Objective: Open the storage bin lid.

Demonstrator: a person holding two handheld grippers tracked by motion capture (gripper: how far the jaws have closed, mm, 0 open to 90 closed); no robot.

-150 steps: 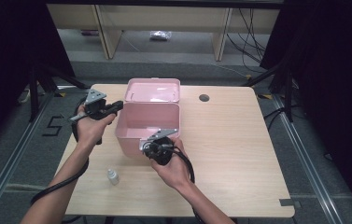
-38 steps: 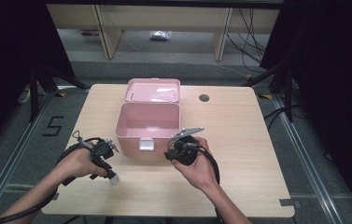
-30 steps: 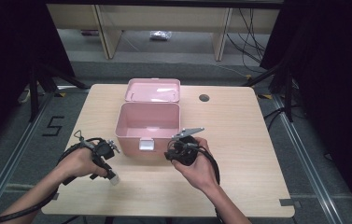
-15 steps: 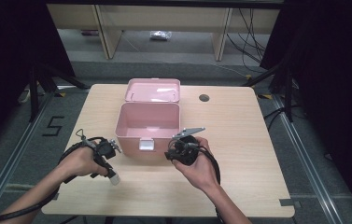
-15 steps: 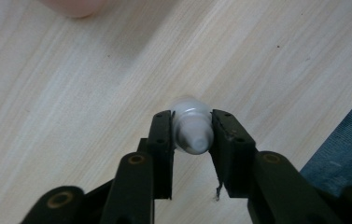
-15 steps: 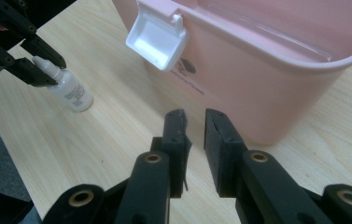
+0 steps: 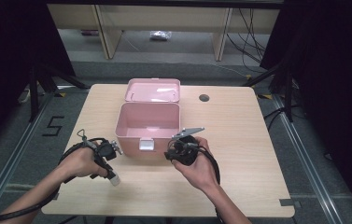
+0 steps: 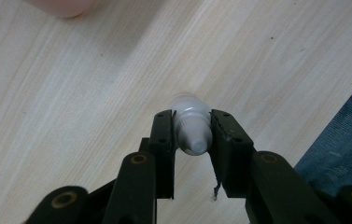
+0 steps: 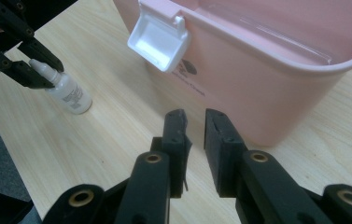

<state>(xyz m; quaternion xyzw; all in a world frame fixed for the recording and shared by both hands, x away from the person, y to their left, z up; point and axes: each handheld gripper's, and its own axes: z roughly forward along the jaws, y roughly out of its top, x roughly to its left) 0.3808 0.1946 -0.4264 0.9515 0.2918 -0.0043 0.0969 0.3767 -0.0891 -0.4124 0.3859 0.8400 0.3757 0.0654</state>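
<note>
Now the left gripper [image 8: 191,133] has just closed its jaws onto the small dropper bottle [image 8: 191,125]; the right gripper [image 9: 194,122] waits narrow, empty, beside the pink box [image 9: 276,79].

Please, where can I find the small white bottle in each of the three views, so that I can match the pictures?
High view: small white bottle low left, at the left gripper, on the table.
Left gripper view: centre, bottle pressed between the two black fingers.
Right gripper view: upper left, bottle standing on the table, its cap gripped.
Shared landmark: the pink box, with its white latch.
</note>
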